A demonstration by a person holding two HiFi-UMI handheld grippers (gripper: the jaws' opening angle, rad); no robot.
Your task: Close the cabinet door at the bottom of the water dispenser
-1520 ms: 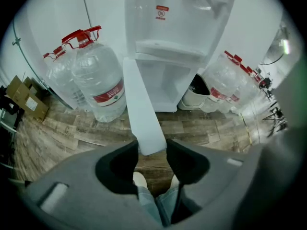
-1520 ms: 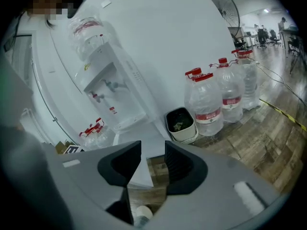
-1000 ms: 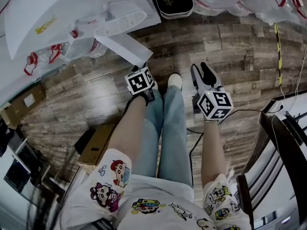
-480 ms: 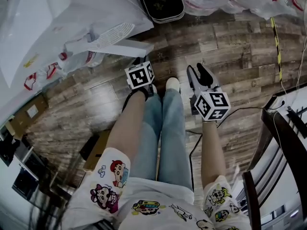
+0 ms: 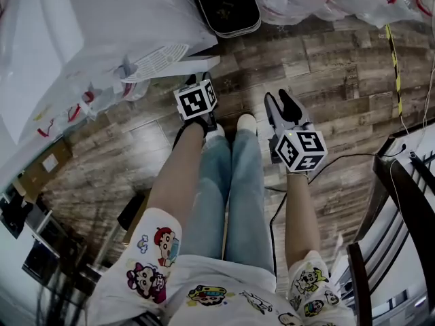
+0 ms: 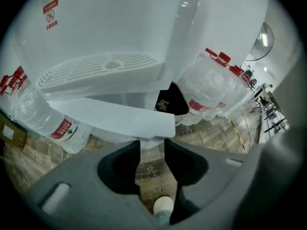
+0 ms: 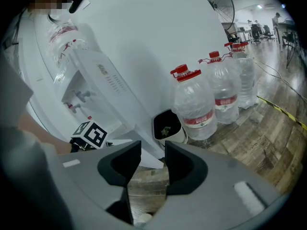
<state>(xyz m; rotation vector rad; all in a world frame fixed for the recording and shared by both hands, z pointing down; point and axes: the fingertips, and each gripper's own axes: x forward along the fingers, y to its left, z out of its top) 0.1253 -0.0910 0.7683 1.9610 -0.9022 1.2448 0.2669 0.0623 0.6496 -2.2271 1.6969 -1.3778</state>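
Left gripper view: left gripper [image 6: 152,143] half-open, jaws just widened, nothing pinched, tips at the edge of the open cabinet door [image 6: 110,116] under the water dispenser [image 6: 110,23], likely to push it shut; right gripper [image 7: 152,148] narrowly parted, empty, idle.

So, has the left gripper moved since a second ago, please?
Yes: the left gripper has shifted up the head view, nearer the black bin. Its jaws have just opened slightly, the door at their tips, ungripped.

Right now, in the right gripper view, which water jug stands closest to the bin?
The front jug, the one largest in frame, stands right beside the bin; the rest line up behind it, farther off.
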